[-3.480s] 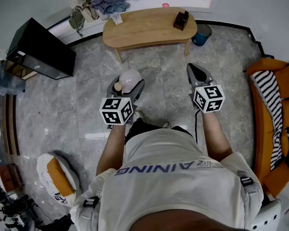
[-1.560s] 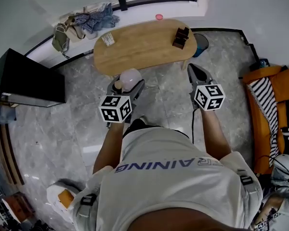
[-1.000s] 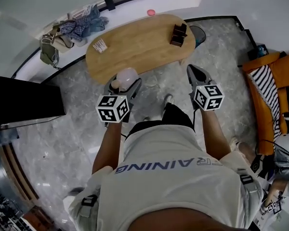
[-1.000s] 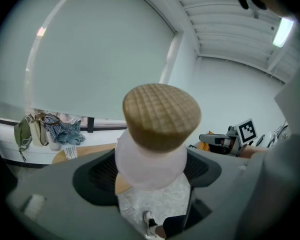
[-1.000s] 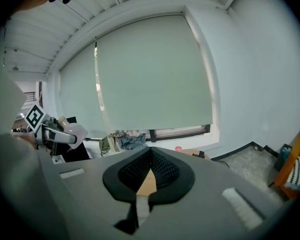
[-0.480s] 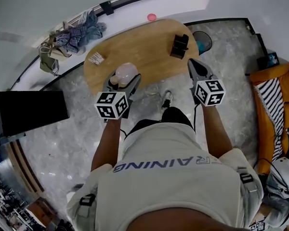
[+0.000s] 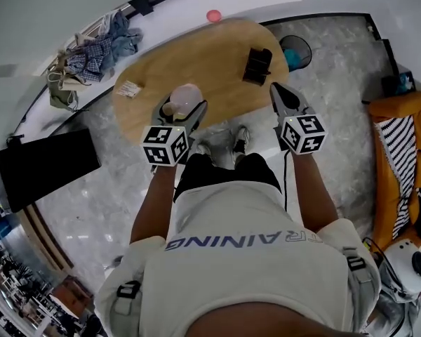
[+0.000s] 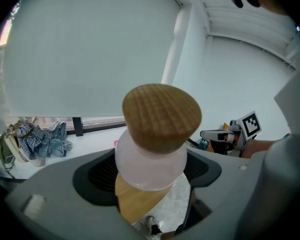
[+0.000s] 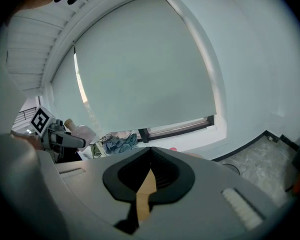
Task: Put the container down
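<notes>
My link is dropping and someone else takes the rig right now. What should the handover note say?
Left gripper: shut on the container, a frosted jar with a wooden lid, held in the air.
Right gripper: shut, empty.
Wooden table: straight ahead; the jar is over its near edge.
Done: the jar is at the table.
Left: lower it onto a bare part of the top, then open the jaws.

Bare tabletop [image 7: 214, 51] lies between the paper tag [image 7: 129, 88] and black box [image 7: 257, 65]
</notes>
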The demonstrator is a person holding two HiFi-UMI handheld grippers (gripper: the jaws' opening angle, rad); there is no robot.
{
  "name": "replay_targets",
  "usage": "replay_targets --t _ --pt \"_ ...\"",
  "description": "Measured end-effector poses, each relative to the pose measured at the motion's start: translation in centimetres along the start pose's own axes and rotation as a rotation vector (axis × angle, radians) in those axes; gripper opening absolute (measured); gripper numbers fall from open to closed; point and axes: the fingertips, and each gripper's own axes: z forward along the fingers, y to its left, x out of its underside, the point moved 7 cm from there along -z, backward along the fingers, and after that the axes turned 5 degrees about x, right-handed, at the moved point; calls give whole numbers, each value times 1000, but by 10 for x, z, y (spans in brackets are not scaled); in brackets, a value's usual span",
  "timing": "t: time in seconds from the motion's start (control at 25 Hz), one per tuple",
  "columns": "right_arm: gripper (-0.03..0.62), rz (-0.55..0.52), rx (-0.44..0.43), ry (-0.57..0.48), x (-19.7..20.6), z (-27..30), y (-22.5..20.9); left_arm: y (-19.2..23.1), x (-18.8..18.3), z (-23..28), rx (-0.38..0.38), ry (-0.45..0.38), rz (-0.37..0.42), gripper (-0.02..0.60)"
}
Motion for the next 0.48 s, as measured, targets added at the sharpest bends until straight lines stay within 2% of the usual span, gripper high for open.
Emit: replay_targets --t 0.24,0.48 --pt "17 45 60 38 26 35 -11 32 29 61 43 89 37 391" --pt "17 76 151 81 66 72 -4 83 82 133 99 228 122 391"
